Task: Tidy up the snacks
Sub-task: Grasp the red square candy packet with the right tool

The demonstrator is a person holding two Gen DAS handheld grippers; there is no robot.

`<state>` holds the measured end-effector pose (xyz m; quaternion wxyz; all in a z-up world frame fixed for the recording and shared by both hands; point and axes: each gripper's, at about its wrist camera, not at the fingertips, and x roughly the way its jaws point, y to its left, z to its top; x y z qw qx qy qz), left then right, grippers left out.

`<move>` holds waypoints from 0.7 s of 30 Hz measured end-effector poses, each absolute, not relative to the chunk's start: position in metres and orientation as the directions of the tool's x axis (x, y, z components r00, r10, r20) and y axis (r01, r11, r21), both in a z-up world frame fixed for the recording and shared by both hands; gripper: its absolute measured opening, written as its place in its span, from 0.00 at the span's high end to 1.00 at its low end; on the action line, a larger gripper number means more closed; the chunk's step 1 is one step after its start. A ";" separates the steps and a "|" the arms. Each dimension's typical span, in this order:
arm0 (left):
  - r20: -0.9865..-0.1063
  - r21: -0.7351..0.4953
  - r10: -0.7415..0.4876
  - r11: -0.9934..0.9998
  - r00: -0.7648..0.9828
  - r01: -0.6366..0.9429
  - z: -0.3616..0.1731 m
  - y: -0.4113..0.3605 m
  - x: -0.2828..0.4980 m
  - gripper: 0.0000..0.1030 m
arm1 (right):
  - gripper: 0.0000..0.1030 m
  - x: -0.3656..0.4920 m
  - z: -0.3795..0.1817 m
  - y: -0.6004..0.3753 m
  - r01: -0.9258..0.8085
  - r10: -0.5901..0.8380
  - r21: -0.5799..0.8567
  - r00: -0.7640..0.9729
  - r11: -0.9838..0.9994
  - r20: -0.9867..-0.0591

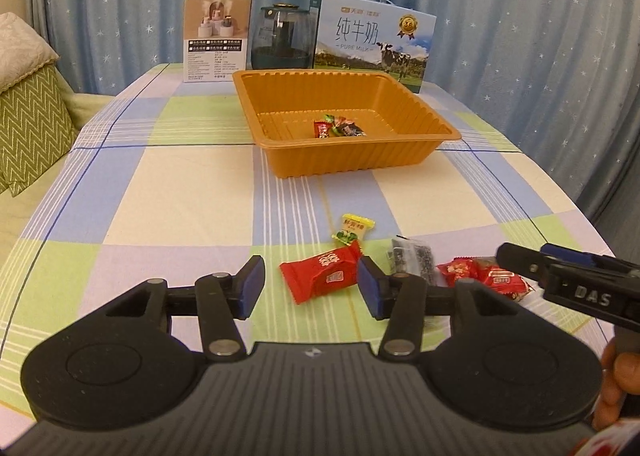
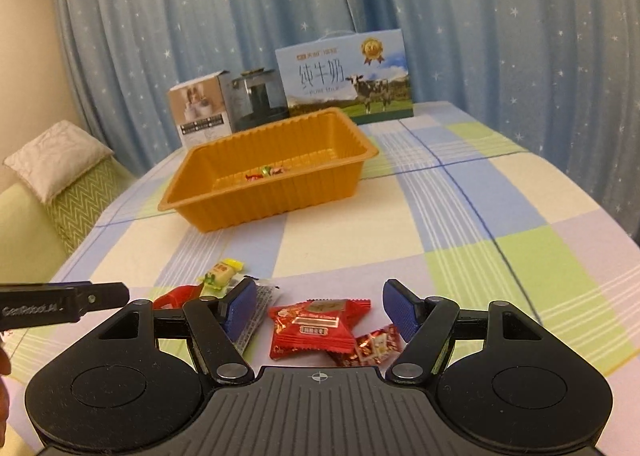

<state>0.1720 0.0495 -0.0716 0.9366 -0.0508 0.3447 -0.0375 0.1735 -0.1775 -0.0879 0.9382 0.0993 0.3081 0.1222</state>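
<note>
Surface (image 1: 192, 192): checked cloth, carries all.
Orange tray (image 1: 360, 160): toward far edge, few wrapped sweets inside.
Left hand-held gripper (image 1: 311, 288): jaws apart, nothing pinched; red snack packet (image 1: 320, 274) lies flat between pads near near edge.
Right hand-held gripper (image 2: 319, 310): jaws released wide, over second red packet (image 2: 316, 326).
Yellow candy (image 1: 354, 230), dark sachet (image 1: 412, 260): loose beside them.
Handling (judged): packets light, soft, crinkly, slippery film; pinch across middle, gently, avoid crushing contents.
</note>
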 end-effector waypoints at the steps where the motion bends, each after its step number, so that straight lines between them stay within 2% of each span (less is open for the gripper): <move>1: -0.644 -0.124 -0.106 0.992 0.758 0.034 -0.073 0.050 0.173 0.54 | 0.31 0.177 -0.091 -0.175 -0.165 0.285 0.255 0.775 0.953 -0.564; 2: -0.646 -0.128 -0.108 0.991 0.755 0.032 -0.074 0.051 0.174 0.54 | 0.32 0.180 -0.093 -0.174 -0.163 0.285 0.256 0.771 0.953 -0.570; 4: -0.650 -0.134 -0.112 0.990 0.751 0.031 -0.076 0.051 0.176 0.53 | 0.46 0.186 -0.098 -0.172 -0.161 0.284 0.255 0.759 0.954 -0.586; 5: -0.652 -0.136 -0.114 0.990 0.750 0.032 -0.077 0.050 0.177 0.53 | 0.49 0.189 -0.100 -0.171 -0.159 0.283 0.253 0.753 0.954 -0.594; 17: -0.667 -0.132 -0.121 0.990 0.735 0.043 -0.084 0.047 0.184 0.51 | 0.66 0.193 -0.113 -0.165 -0.144 0.226 0.178 0.725 0.973 -0.650; 21: -0.675 -0.077 -0.123 0.992 0.727 0.096 -0.083 0.045 0.189 0.45 | 0.73 0.193 -0.113 -0.164 -0.145 0.225 0.175 0.726 0.974 -0.649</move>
